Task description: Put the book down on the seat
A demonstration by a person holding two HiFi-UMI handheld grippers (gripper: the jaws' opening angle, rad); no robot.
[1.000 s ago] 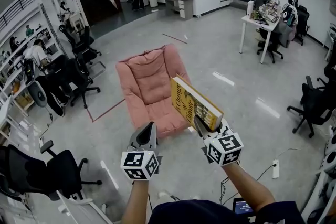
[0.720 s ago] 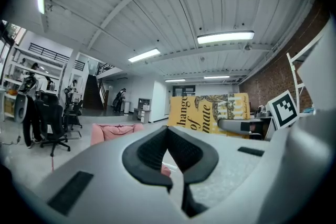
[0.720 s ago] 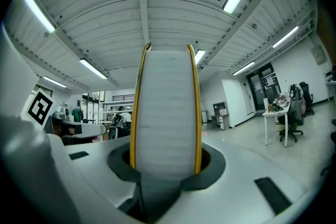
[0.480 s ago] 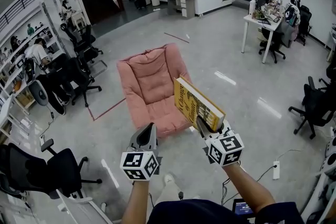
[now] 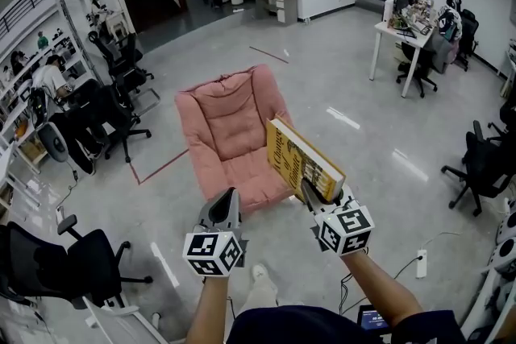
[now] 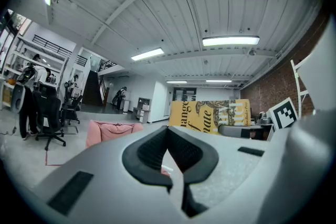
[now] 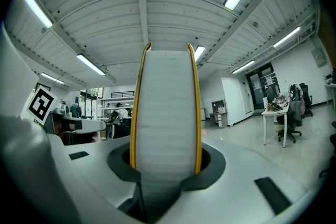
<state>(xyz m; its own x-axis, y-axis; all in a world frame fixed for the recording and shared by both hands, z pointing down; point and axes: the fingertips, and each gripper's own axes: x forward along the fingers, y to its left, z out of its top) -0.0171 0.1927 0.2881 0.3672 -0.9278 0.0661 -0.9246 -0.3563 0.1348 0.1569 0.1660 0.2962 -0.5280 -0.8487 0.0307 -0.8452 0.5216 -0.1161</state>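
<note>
Book (image 5: 302, 161), yellow-covered, clamped on edge in the right tongs (image 5: 313, 193), pads pressing on both covers with the pale pages between them (plainest in the right gripper view). Held up in the air and tilted, spine side toward the seat (image 5: 226, 125), far end overlapping the near right edge of that seat as seen from the head view, yet not resting on it. Left tongs (image 5: 229, 201) together on nothing, level beside the right pair, apart from the book. Seat pink and padded, low on the grey floor (image 5: 363, 76), bare on top, ahead of and below both hands.

Judged step: carrying the book to the seat, release not yet begun. Next move calls for bringing the book over the middle of the padding, lowering and tipping it until one cover lies flat, then parting the right tongs only once the seat bears the weight. Likely slip if let go early: toppling off the soft front edge onto the floor.
</note>
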